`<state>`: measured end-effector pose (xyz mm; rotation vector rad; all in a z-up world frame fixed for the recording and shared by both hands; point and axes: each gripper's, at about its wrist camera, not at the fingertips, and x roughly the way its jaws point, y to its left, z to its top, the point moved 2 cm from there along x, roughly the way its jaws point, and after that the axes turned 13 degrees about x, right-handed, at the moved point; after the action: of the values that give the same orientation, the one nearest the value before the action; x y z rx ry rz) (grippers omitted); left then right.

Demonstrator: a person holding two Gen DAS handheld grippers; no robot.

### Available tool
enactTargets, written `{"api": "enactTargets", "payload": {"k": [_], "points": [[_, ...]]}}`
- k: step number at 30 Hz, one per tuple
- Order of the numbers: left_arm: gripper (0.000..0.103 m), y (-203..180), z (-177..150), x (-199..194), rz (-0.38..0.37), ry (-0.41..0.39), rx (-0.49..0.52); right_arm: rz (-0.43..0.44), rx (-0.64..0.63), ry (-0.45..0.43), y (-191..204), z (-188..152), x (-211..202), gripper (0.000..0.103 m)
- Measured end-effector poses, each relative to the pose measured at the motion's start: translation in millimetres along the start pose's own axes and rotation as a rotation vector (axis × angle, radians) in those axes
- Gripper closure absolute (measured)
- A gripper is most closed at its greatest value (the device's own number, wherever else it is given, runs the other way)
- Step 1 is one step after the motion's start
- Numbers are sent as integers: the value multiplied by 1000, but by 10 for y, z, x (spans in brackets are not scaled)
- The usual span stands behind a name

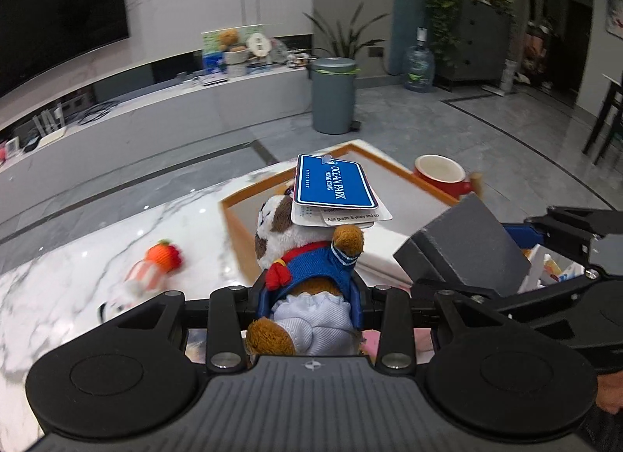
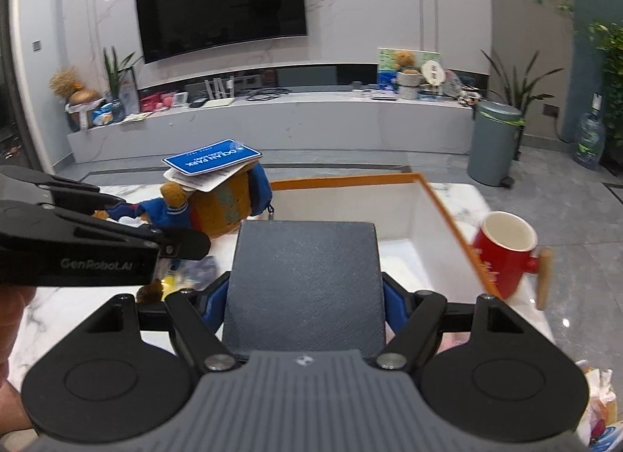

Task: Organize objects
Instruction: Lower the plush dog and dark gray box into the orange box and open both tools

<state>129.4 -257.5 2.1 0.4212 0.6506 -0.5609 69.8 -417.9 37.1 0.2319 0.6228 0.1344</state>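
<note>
Left gripper (image 1: 309, 298) clamps plush toy (image 1: 307, 253); right gripper (image 2: 303, 296) clamps grey box (image 2: 303, 284).

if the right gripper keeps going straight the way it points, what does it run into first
Most likely the open white box with the orange rim: it lies directly ahead of the right gripper, which holds a dark grey case and tilts down toward it. Depth is unclear, so it may reach the inside floor or the far wall first.

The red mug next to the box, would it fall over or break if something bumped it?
Probably both risks are real. The red mug looks like glazed ceramic, so likely hard, slippery and breakable. It stands on the marble table by the orange-rimmed box, and its handle sticks out, so a sideways knock might spin or tip it.
</note>
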Motion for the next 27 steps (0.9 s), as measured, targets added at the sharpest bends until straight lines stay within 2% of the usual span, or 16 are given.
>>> {"api": "enactTargets", "payload": {"k": [6, 14, 21, 27], "points": [[61, -241, 91, 231, -21, 25, 59, -59, -13, -8, -368, 133, 68, 26], [61, -548, 25, 610, -43, 144, 200, -98, -26, -1, -690, 385, 303, 26], [61, -563, 52, 800, -60, 203, 220, -103, -62, 32, -684, 475, 604, 26], [61, -572, 74, 947, -63, 245, 169, -113, -106, 71, -650, 495, 889, 26]]}}
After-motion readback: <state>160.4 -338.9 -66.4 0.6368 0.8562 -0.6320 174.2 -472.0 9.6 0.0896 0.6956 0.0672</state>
